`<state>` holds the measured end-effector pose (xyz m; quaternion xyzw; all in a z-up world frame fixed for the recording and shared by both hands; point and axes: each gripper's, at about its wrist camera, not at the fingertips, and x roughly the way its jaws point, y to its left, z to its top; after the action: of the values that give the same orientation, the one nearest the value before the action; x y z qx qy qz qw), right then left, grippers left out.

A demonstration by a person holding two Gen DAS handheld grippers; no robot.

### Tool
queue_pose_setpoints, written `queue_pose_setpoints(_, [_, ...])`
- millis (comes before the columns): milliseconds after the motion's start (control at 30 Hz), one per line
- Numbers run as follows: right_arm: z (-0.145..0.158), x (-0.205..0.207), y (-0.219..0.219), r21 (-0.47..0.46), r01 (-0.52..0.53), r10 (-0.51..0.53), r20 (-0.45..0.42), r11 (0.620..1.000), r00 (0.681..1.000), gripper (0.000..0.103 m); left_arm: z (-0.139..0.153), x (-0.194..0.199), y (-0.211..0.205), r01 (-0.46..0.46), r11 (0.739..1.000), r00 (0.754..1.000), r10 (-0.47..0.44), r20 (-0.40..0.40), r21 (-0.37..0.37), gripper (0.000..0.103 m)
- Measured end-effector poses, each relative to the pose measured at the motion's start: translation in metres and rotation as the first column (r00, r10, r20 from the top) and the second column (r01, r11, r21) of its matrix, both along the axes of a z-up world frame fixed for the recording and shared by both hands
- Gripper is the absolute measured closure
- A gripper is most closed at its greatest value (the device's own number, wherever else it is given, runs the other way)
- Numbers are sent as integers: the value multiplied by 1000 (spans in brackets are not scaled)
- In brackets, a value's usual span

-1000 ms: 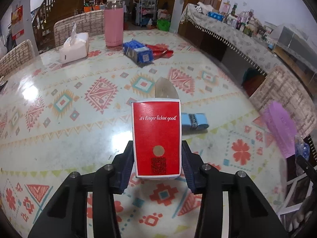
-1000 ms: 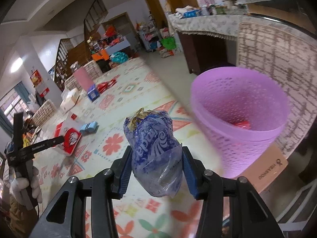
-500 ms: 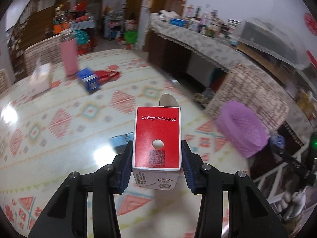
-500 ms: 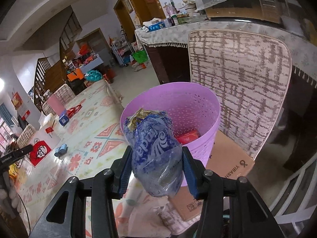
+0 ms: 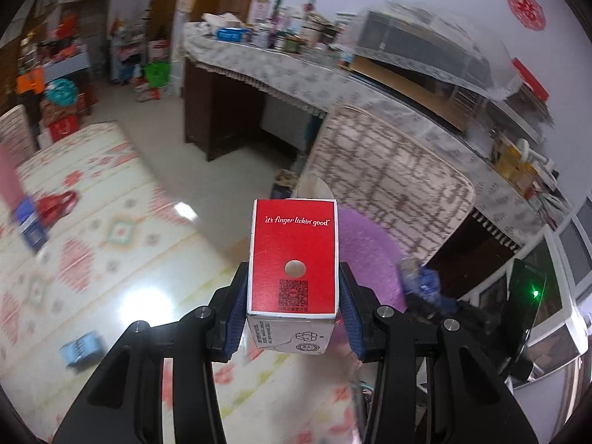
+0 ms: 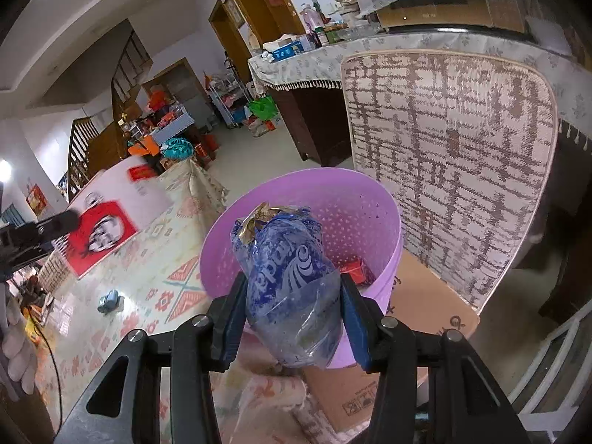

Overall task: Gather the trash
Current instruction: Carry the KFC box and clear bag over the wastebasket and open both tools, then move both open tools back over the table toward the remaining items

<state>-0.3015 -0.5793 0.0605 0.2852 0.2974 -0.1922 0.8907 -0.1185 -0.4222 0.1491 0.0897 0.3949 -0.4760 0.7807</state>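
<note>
Purple perforated bin (image 6: 373,222) as landmark, standing on a cardboard box (image 6: 425,307) beside the table (image 6: 155,296). Right gripper (image 6: 292,310) pinches a blue plastic wrapper (image 6: 288,277), now directly above the bin's mouth rather than beside it. Left gripper (image 5: 292,314) pinches a red carton (image 5: 294,255) and has swung from over the table towards the bin. Both items appear ready for dropping.
</note>
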Motion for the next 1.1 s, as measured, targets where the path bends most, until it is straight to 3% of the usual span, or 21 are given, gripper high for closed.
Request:
queue_pose_setpoints(167, [0,8,-18,12,9,-9,1,1000,1000,50,-6,-4,-45,54,998,999,-54,1,13,56])
queue_pose_setpoints(333, [-2,17,-34,18,33,-33,-1,999,999,34,-9,-13,-51,31,998,995,-36,90,48,30])
queue_pose_setpoints(533, [-2,14,-32,39,35,-36,26,999,999,29,-13,-18,-18,-24,996,985,10,170,83,18])
queue_pose_setpoints(800, [-2,19,-5,52,-10,9,31,999,999,23,-38,-11,37,-73,988,993,59,104,139,17])
queue_pose_setpoints(1100, [2,42,49,52,-108,107,24,993,994,22,-49,5,127,-237,961,967,220,125,141,17])
